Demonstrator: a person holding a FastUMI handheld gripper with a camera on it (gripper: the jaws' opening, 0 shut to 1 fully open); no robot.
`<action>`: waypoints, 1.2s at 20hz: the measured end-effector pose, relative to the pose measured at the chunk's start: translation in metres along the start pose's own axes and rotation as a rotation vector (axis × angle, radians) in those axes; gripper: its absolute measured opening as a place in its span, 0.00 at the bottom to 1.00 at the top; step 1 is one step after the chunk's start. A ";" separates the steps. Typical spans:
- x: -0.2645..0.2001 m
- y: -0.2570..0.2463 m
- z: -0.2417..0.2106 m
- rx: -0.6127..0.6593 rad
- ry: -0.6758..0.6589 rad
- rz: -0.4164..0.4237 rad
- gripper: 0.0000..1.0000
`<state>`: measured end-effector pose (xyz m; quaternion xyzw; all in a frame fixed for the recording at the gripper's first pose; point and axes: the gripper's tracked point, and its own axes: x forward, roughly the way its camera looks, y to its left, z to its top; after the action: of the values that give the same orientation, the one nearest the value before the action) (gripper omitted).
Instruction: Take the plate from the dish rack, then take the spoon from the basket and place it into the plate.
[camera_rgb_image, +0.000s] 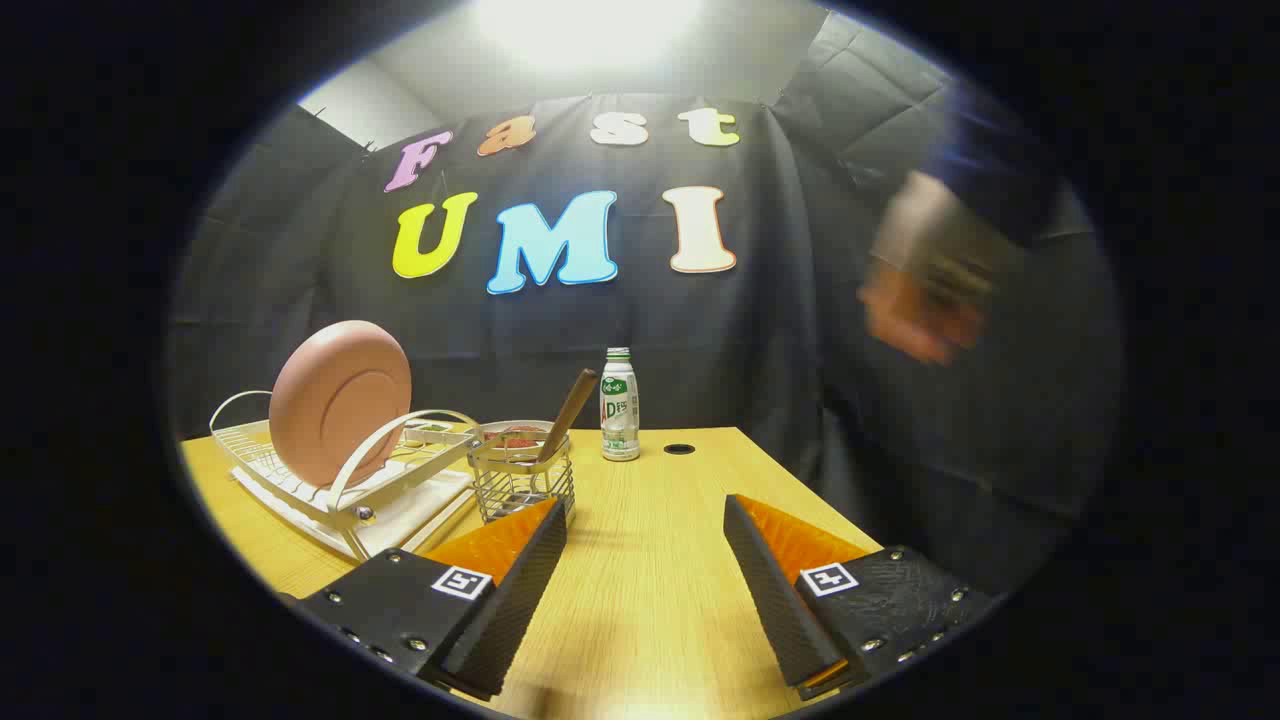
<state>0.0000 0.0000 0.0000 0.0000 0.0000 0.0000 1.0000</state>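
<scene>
A pink plate (340, 402) stands on edge in the white wire dish rack (330, 480) on the wooden table, beyond and left of my left finger. Right of the rack is a small wire basket (522, 482) with a brown-handled spoon (568, 414) leaning up out of it, just past the left fingertip. My gripper (645, 515) is open above the table, its two black and orange fingers wide apart with only bare wood between them.
A small plastic bottle (620, 404) stands farther back on the table (650, 600), near a dark round hole (679, 449). A person's blurred hand and sleeve (925, 300) hang in the air off the table's right side.
</scene>
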 end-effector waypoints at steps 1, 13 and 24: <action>0.000 0.000 0.001 0.000 0.000 0.000 0.97; 0.000 0.000 0.001 -0.001 0.000 0.000 0.97; 0.001 0.000 -0.001 -0.002 0.007 0.002 0.97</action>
<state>0.0012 0.0002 -0.0009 -0.0008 0.0037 0.0008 1.0000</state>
